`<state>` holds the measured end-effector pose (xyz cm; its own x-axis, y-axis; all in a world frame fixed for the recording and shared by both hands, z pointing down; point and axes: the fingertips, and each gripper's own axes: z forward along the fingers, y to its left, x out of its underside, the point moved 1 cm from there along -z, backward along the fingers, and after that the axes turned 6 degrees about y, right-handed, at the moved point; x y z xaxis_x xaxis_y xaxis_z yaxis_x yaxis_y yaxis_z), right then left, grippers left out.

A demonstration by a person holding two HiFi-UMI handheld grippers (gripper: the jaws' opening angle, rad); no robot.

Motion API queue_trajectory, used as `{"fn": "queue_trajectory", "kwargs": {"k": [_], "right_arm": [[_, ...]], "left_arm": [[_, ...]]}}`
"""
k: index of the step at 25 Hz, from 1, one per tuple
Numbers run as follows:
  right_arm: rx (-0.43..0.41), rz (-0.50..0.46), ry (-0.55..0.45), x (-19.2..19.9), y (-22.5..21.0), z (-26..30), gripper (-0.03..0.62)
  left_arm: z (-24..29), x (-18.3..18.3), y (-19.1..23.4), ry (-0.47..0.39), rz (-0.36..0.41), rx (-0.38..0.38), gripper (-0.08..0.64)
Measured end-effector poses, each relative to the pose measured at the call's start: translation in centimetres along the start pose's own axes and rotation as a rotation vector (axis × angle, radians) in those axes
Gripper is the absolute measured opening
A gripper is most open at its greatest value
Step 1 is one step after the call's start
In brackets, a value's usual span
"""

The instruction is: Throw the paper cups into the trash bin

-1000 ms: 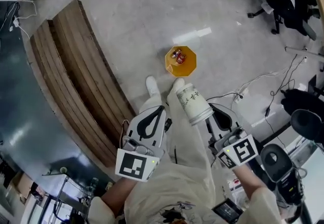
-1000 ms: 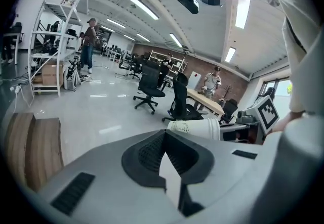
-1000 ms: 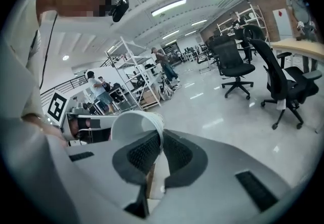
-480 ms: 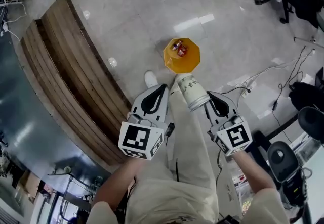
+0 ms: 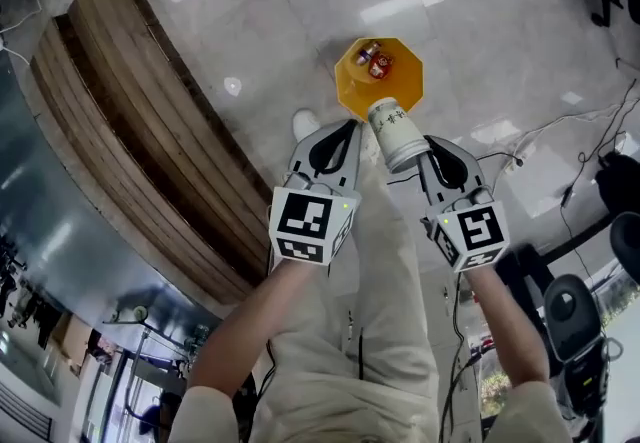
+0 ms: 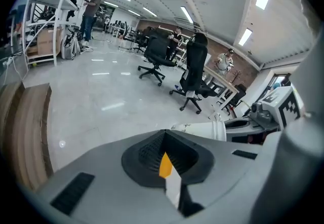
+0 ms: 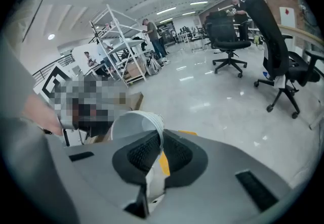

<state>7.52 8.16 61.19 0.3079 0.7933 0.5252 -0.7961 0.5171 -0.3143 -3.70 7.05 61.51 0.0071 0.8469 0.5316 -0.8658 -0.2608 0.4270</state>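
Moved since the earlier frames: both grippers and the paper cup have been carried forward toward the trash bin, which is now seen nearer the top of the head view.

1. Paper cup [image 5: 393, 131]: white, with dark print on its wall. It is held tilted, mouth toward the person and base pointing away. The base is seen overlapping the near rim of the trash bin [image 5: 348, 81]. Whether it hangs above the opening or just short of it cannot be settled from this angle.

2. Right gripper [image 5: 428, 149]: its fingers [image 7: 178, 153] are clenched on the cup's wall at the rim. One finger is set inside the mouth and the other outside.

3. Left gripper [image 5: 345, 131]: its fingers are pressed together with nothing between them. It is held just beside the cup, on the cup's left.

4. Trash bin: orange, many-sided and open-topped, standing on the pale glossy floor [image 5: 250, 21]. Small red items [image 5: 372, 59] are seen lying inside it.

5. Curved wooden structure [image 5: 130, 111]: brown and slatted, recorded along the left of the head view, well apart from the bin.

6. Light trousers [image 5: 390, 331] and a white shoe [image 5: 304, 121]: the person's own, seen beneath the grippers.

7. Black office chairs [image 7: 230, 41]: recorded on the floor in both gripper views, far from the grippers.
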Motion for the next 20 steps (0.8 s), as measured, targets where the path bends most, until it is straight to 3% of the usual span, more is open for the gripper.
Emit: {"fn": "queue_trajectory", "kwargs": {"k": [3, 10, 20], "right_arm": [[0.044, -0.009, -0.006, 1.7, -1.5, 2.8, 0.025], [0.046, -0.028, 0.03, 5.8, -2.9, 7.5, 0.025], [0.096, 0.009, 0.057, 9.3, -5.0, 13.9, 0.025]], "left_arm": [[3.0, 2.2, 1.9, 0.025, 0.002, -0.014, 0.005], [8.0, 6.2, 4.6, 0.07, 0.022, 0.012, 0.005], [12.7, 10.4, 7.1, 0.127, 0.082, -0.008, 0.005]]}}
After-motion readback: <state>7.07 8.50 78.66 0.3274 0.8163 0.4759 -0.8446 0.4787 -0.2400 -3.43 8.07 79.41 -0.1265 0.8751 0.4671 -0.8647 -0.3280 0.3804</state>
